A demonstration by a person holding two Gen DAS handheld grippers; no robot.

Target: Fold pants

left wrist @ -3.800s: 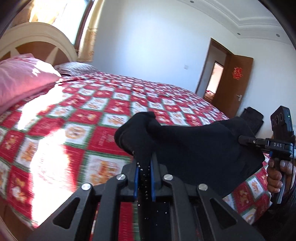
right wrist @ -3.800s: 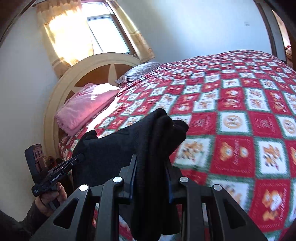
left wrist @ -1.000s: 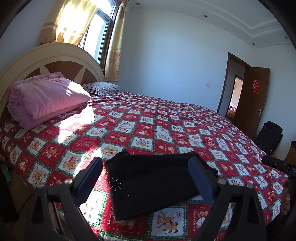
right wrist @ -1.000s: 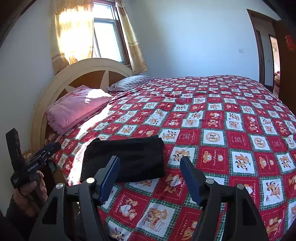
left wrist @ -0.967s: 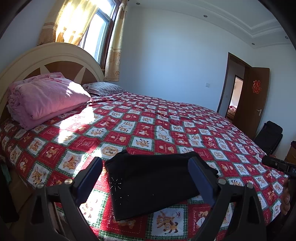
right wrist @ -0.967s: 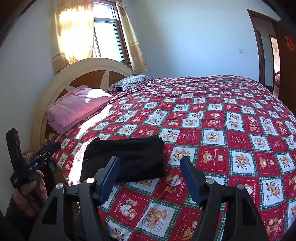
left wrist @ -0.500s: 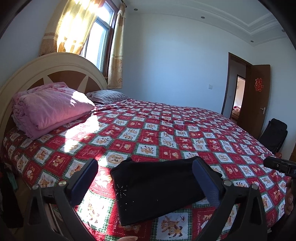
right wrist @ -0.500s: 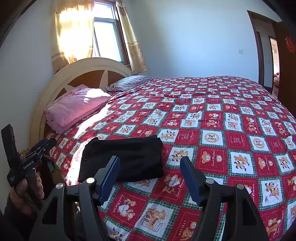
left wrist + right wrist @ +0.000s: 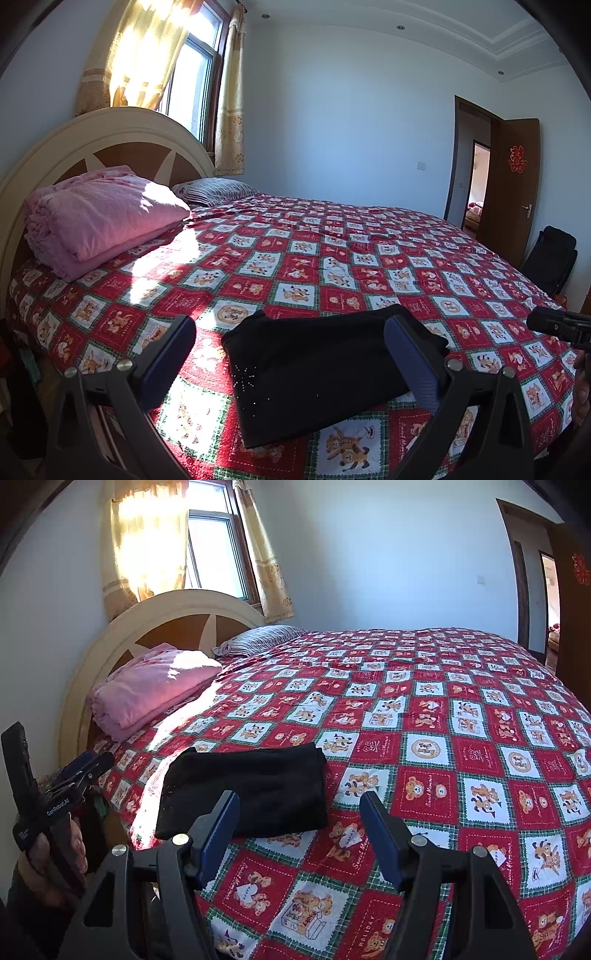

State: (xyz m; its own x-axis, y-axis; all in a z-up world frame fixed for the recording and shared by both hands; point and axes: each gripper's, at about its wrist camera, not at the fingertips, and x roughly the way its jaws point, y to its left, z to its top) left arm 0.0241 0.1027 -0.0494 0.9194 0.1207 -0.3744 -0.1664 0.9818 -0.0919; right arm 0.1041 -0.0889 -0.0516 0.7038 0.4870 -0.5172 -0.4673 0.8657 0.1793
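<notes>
The black pants (image 9: 317,365) lie folded into a flat rectangle near the front edge of the bed; they also show in the right wrist view (image 9: 247,786). My left gripper (image 9: 291,354) is open and empty, held back from the bed, with the pants seen between its blue pads. My right gripper (image 9: 299,823) is open and empty, held above the bed edge to the right of the pants. The left gripper also shows at the far left of the right wrist view (image 9: 74,771). The tip of the right gripper shows at the right edge of the left wrist view (image 9: 554,325).
The bed has a red patchwork quilt (image 9: 332,258) with cartoon squares. A folded pink blanket (image 9: 92,218) and a striped pillow (image 9: 214,190) lie by the rounded headboard (image 9: 92,136). A window with curtains is behind. An open door (image 9: 513,184) and a black bag (image 9: 550,258) are at the right.
Both grippers have let go of the pants, which now lie folded on the bed. Both have opened and drawn back. In the last half second they moved only slightly.
</notes>
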